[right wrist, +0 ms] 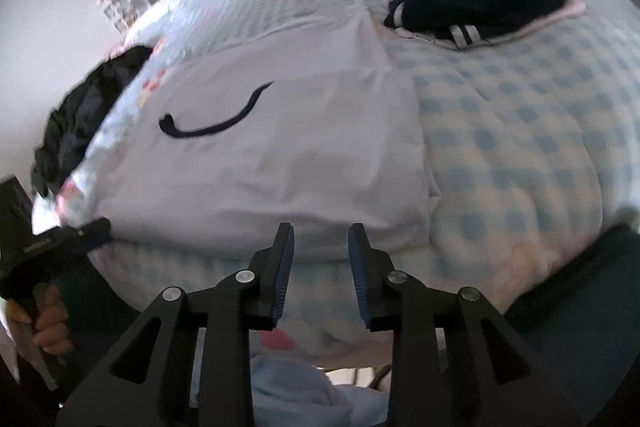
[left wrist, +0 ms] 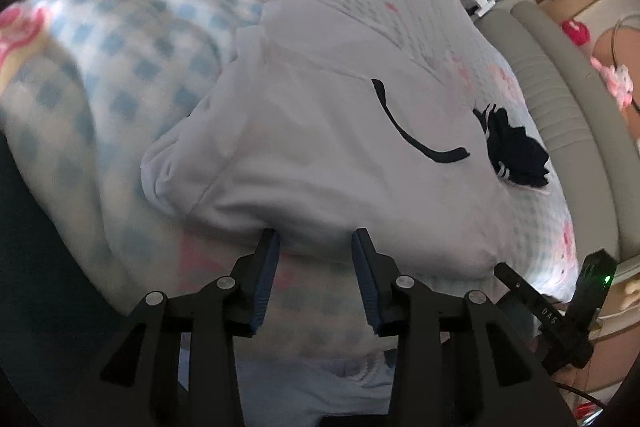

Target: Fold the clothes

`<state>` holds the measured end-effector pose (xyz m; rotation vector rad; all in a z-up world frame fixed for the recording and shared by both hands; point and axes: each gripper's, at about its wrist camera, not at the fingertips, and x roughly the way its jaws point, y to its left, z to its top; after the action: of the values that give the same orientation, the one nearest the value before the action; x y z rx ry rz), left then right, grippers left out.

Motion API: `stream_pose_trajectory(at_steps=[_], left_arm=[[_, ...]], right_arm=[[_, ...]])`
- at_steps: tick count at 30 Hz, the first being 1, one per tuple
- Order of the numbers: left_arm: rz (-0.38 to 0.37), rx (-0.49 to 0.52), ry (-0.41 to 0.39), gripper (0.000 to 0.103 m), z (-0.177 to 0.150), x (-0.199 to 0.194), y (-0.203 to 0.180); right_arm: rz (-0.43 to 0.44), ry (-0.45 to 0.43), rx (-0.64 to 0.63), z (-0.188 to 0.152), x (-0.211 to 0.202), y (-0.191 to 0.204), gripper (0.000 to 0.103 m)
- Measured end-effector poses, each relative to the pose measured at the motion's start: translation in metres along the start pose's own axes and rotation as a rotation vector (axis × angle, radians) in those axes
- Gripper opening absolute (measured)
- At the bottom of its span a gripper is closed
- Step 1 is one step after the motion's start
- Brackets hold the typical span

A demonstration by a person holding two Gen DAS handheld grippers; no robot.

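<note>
Left gripper [left wrist: 316, 241] open at white garment [left wrist: 320, 147] edge, checked quilt [left wrist: 120, 67]

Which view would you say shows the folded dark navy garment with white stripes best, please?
The right wrist view: the navy garment lies sharp and whole on a pale cloth. The left wrist view shows it smaller, toward the right of the frame, beyond the white shirt.

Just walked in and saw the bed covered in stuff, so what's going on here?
A person is folding clothes on the bed with a handheld gripper in each hand. A white top with a dark curved mark lies partly folded on the checked blanket. The left gripper and the right gripper are both open at its near edge, holding nothing. A folded dark garment lies farther back, and a heap of dark clothes sits off to the side.
</note>
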<state>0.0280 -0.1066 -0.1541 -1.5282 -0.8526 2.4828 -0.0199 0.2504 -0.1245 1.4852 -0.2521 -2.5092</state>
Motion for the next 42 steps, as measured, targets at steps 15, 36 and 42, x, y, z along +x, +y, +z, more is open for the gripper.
stream_pose_trajectory(at_steps=[15, 36, 42], left_arm=[[-0.117, -0.106, 0.04, 0.043, -0.007, 0.02, 0.016], [-0.161, -0.163, -0.011, 0.055, 0.001, 0.024, 0.021], [-0.13, -0.143, -0.057, 0.054, 0.017, 0.019, 0.02]], right_arm=[[-0.022, 0.11, 0.09, -0.018, 0.005, -0.022, 0.033], [0.137, 0.133, 0.184, -0.025, 0.016, -0.027, 0.041], [0.122, 0.1, 0.245, -0.021, 0.017, -0.037, 0.039]])
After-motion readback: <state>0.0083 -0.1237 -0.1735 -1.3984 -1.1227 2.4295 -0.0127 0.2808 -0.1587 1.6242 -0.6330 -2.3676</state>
